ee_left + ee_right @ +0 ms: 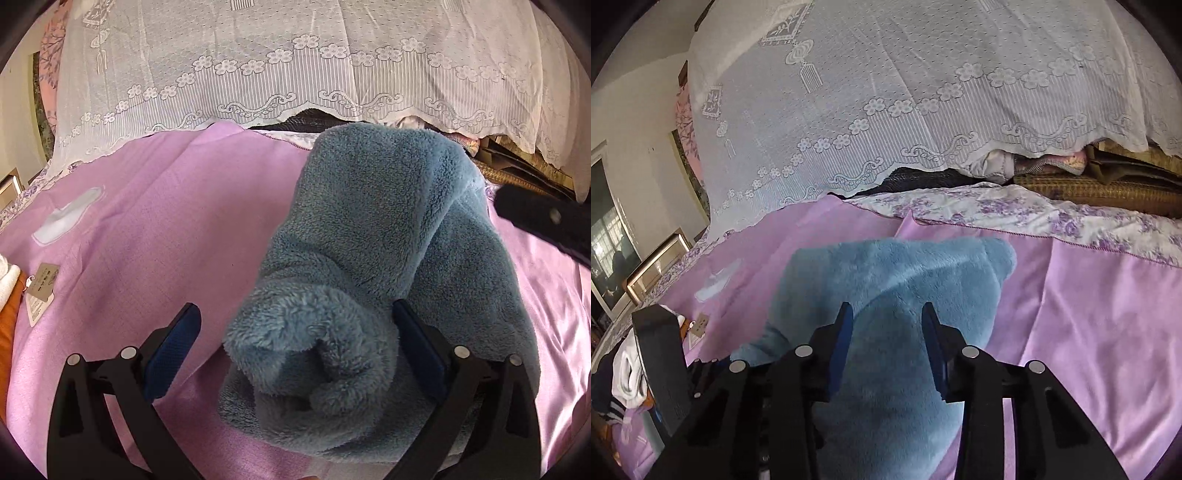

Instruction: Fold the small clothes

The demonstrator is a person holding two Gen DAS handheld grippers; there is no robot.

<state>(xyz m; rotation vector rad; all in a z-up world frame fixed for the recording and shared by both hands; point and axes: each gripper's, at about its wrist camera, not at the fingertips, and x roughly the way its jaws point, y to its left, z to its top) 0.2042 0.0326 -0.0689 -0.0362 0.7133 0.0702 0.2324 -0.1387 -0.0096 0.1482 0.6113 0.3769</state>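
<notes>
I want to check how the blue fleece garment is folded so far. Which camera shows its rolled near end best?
The left wrist view: the blue fleece garment fills the frame, its bunched, rolled near end lying between the open left gripper. In the right wrist view the right gripper hides that end; only the garment's smoother far part shows.

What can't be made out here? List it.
- Paper tags, left wrist view: print too small to read.
- Blue fleece garment: its type and underside are hidden by its own bunched folds; its near end is cut off behind the right tool.
- Items under the lace cloth: covered, only edges show.
- Clothes pile: cut by the frame edge.
</notes>
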